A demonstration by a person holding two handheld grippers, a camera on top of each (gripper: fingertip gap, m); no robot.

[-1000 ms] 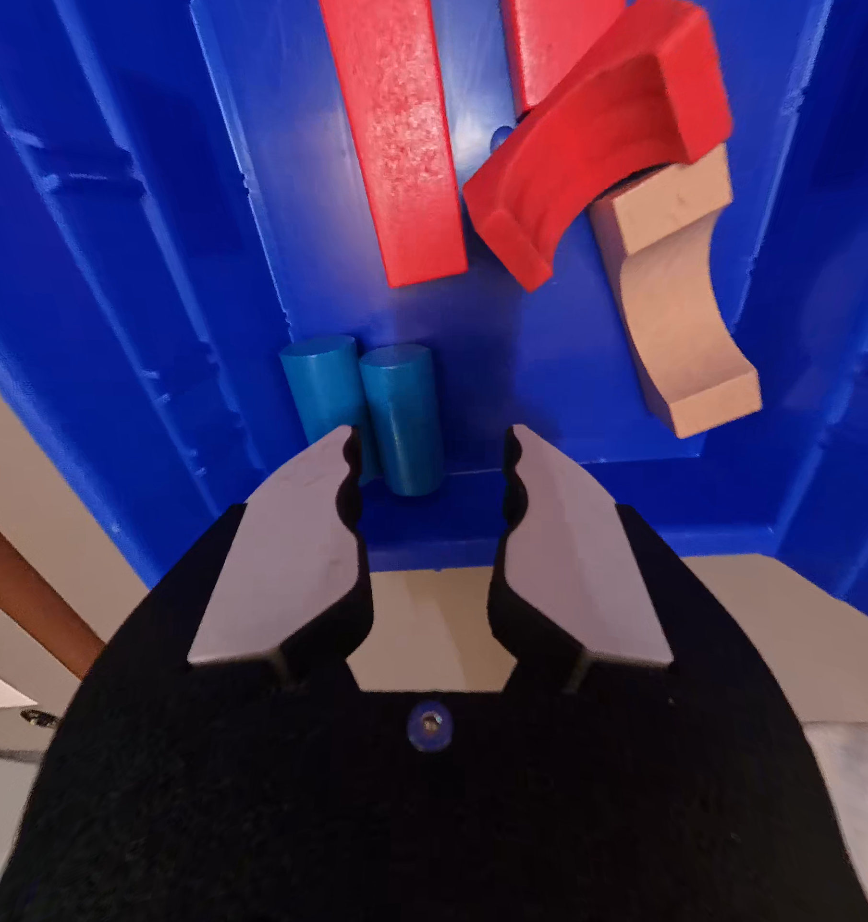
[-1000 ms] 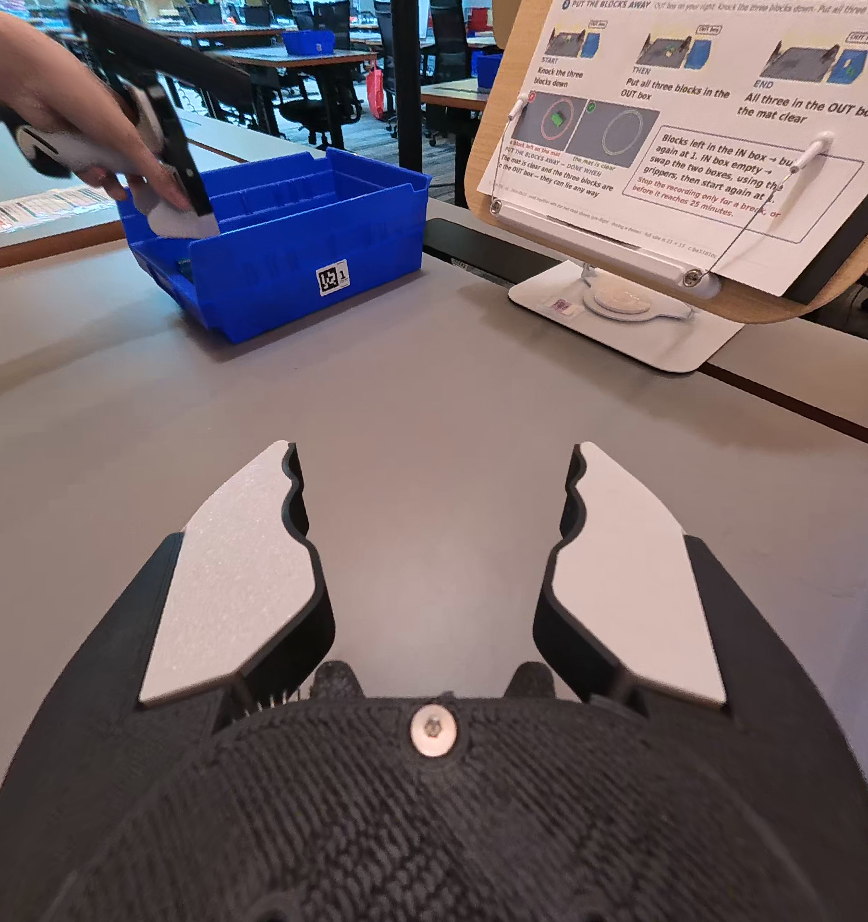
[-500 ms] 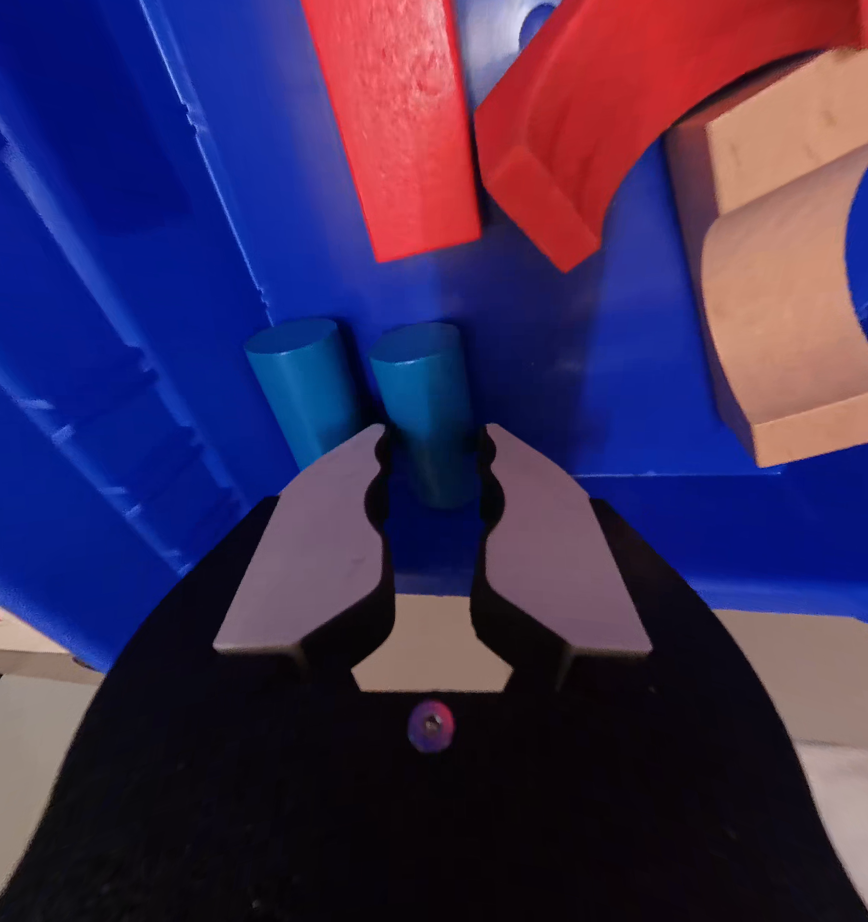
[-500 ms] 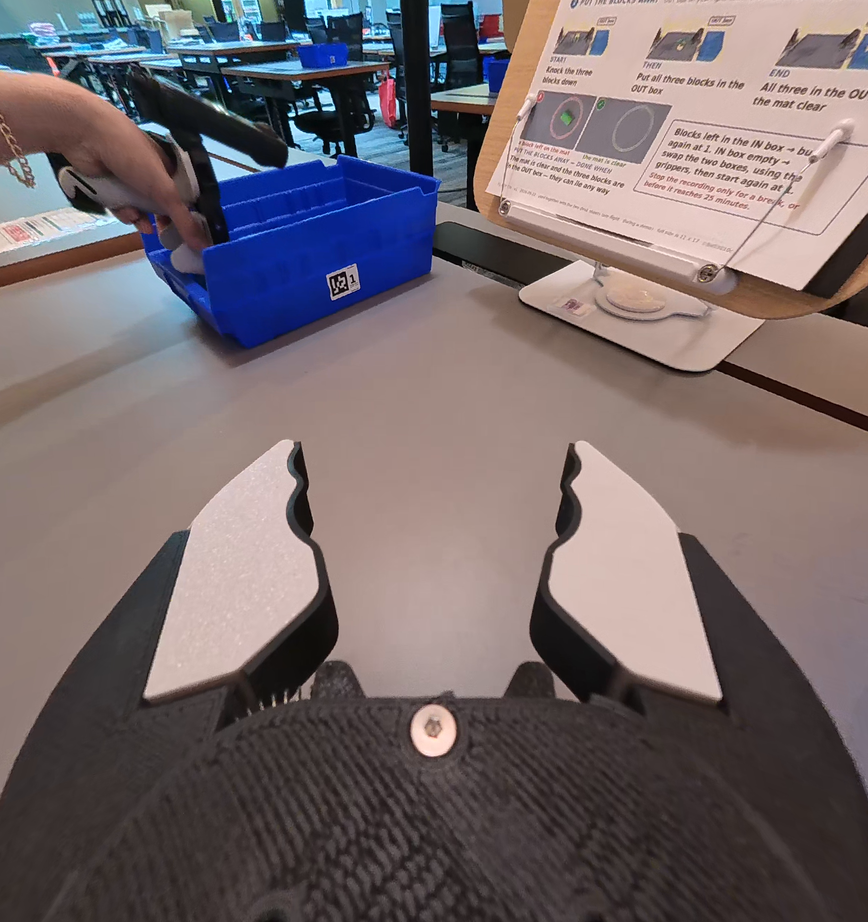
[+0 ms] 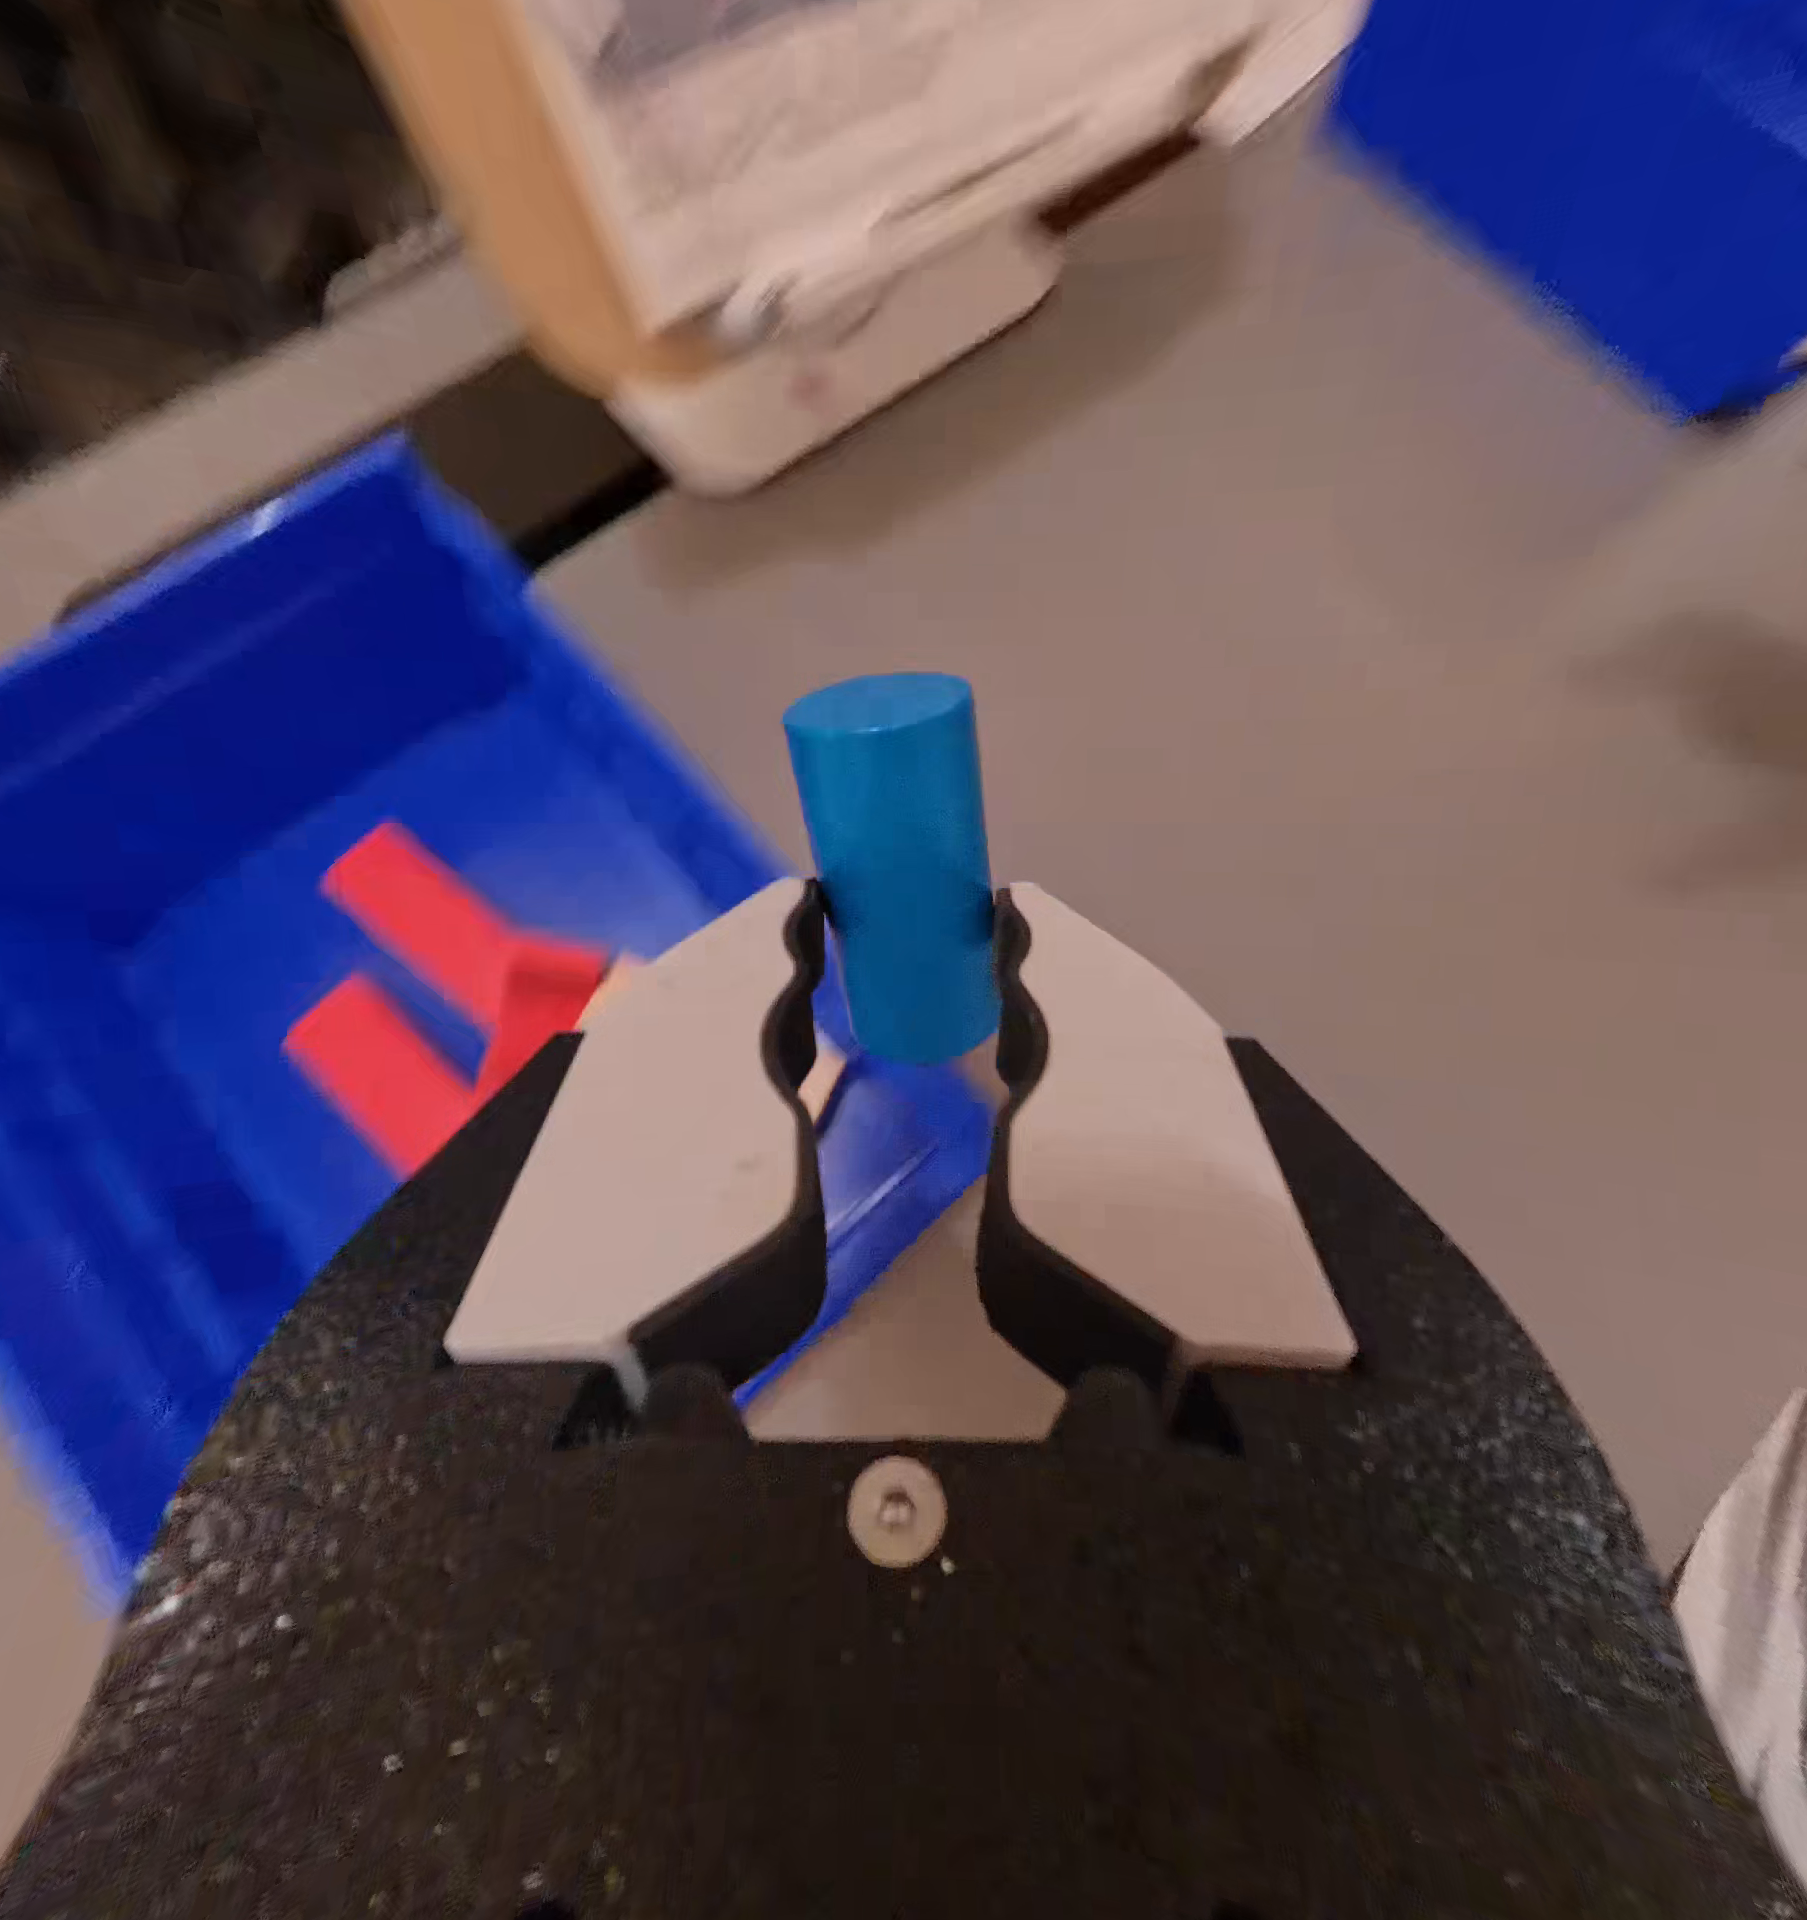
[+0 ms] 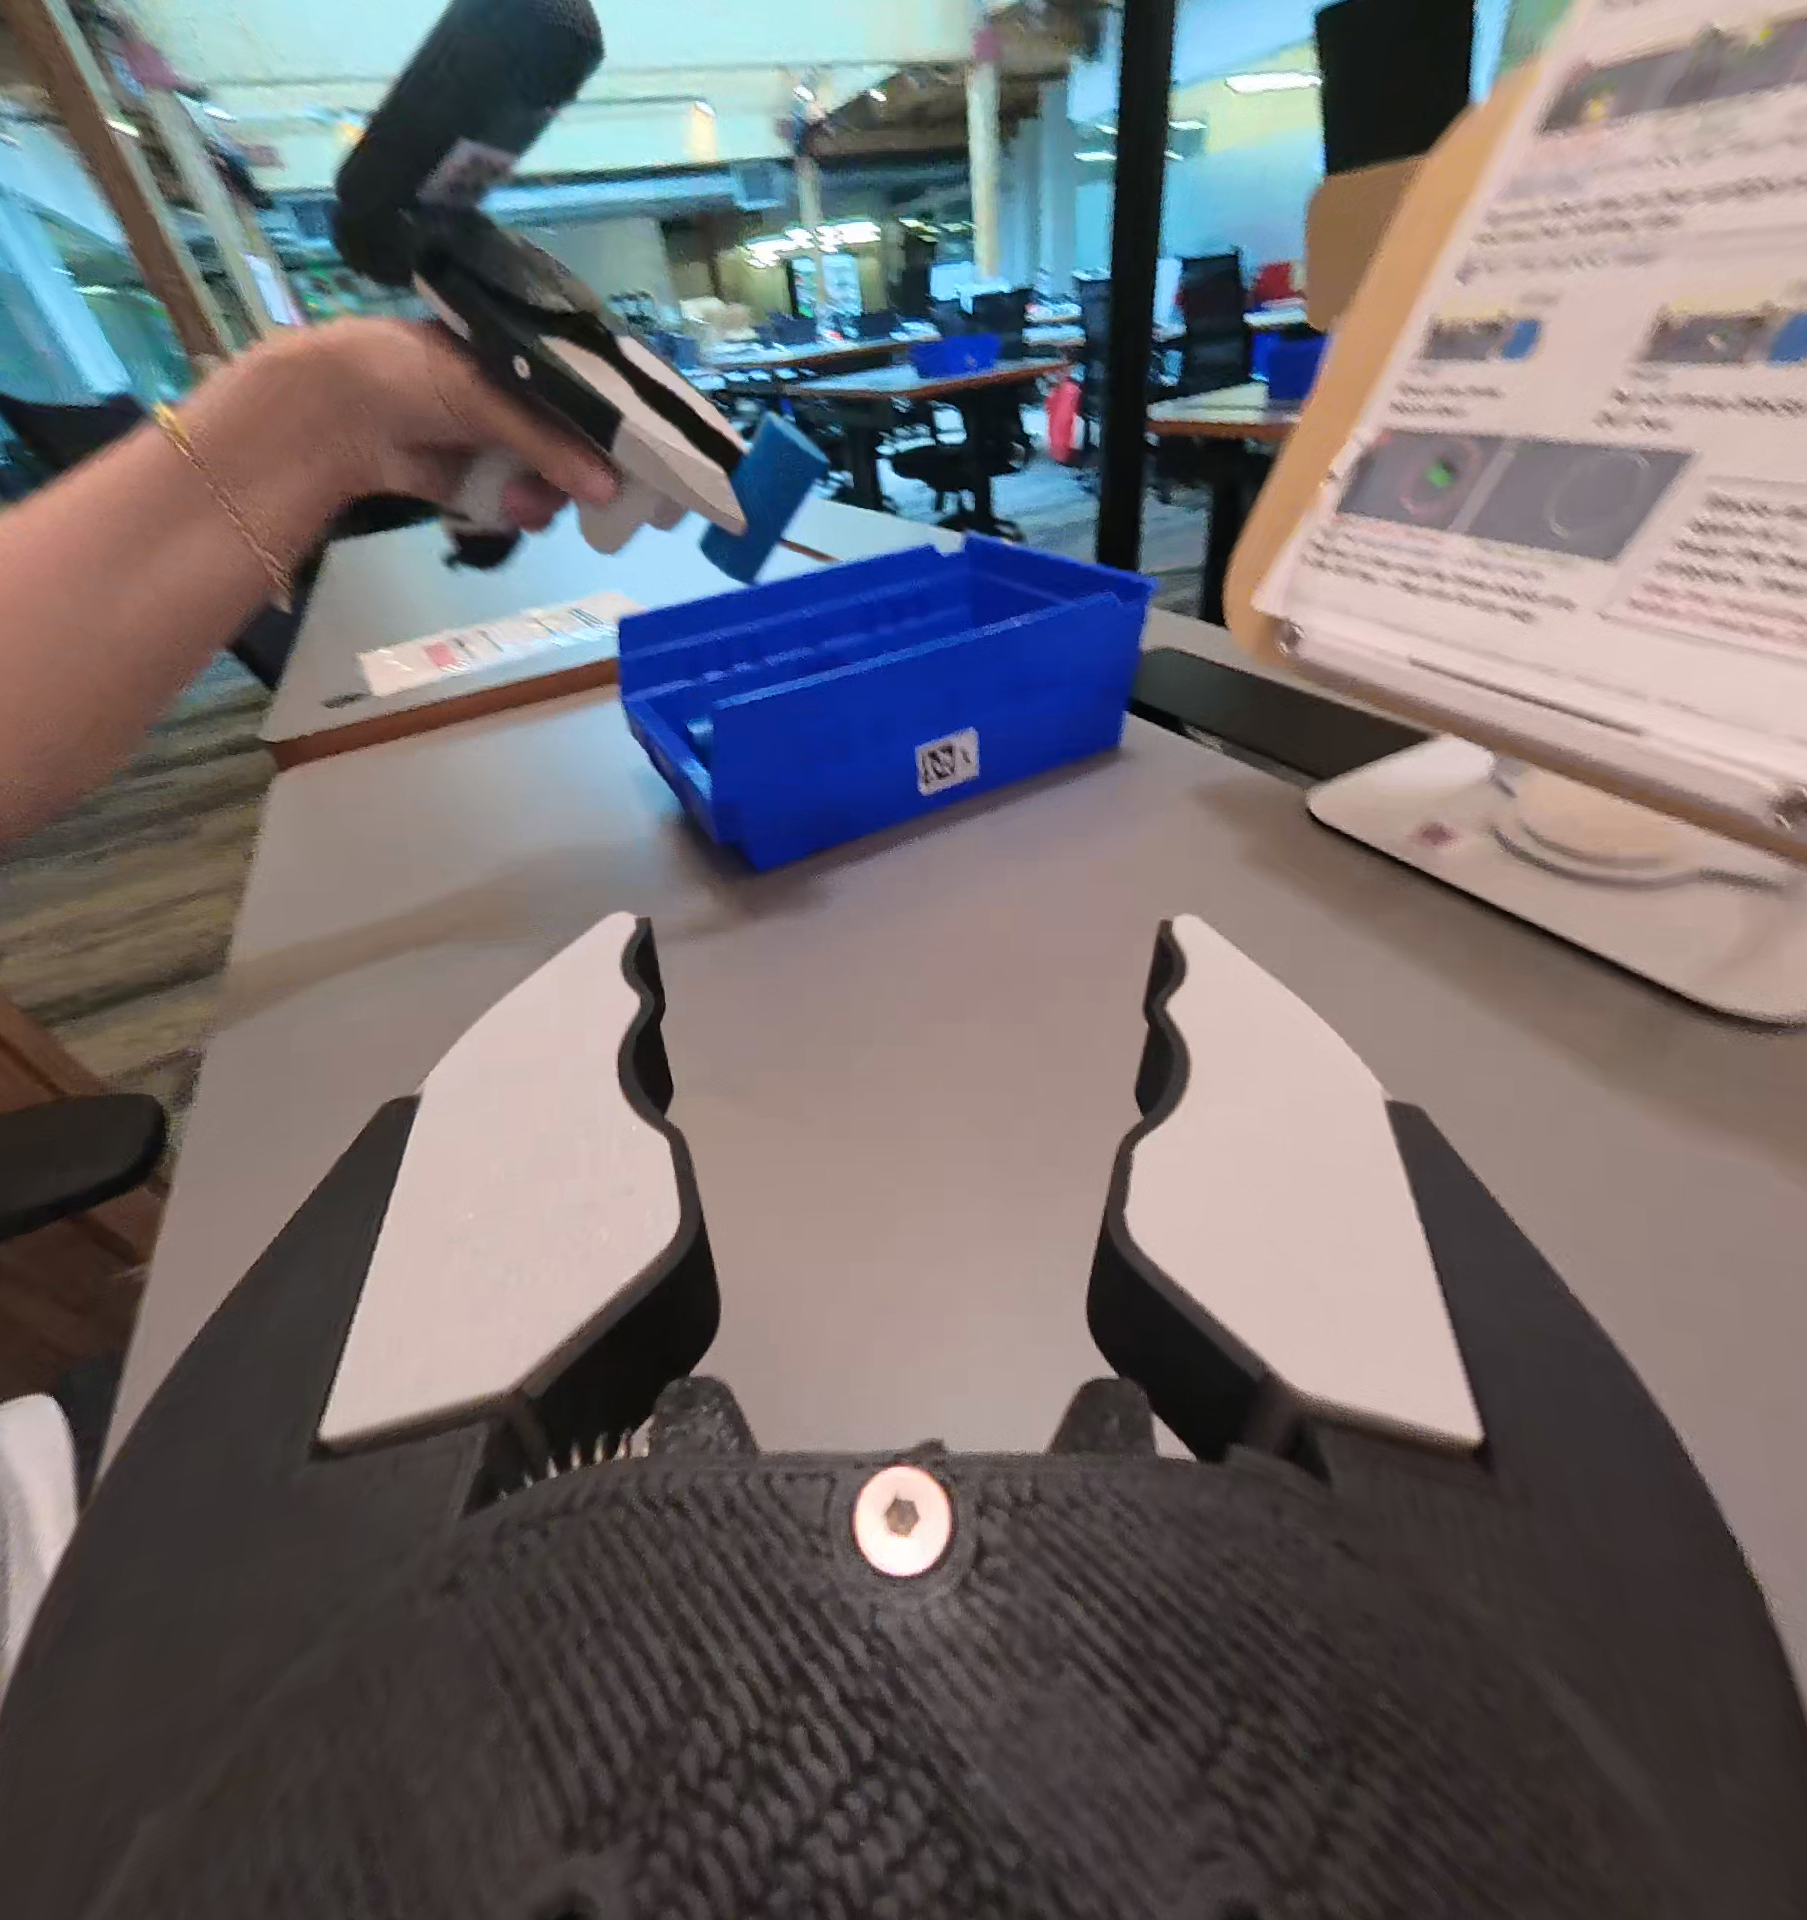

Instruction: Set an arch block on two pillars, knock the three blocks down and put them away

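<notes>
My left gripper (image 5: pixel 904 914) is shut on a teal-blue cylinder block (image 5: pixel 894 862) and holds it in the air above the near corner of a blue bin (image 5: pixel 99 1091). Red blocks (image 5: pixel 411 977) lie in that bin. In the right wrist view the left gripper (image 6: pixel 717 488) shows held by a hand, with the cylinder (image 6: pixel 764 494) in it, above the same blue bin (image 6: pixel 878 727). My right gripper (image 6: pixel 904 987) is open and empty, low over the grey table (image 6: pixel 930 1039).
A wooden stand with an instruction sheet (image 6: pixel 1605 436) on a white base (image 6: pixel 1605 894) stands at the right back of the table. A second blue bin (image 5: pixel 1626 177) shows at the upper right of the left wrist view. A person's sleeve (image 5: pixel 1792 1558) is at the right edge. The tips of one gripper are about 30 cm away from the tips of the other.
My left gripper closed on the right-hand teal cylinder in the bin and lifted it out, up and away from the bin floor. My right gripper stayed open and shifted little.
</notes>
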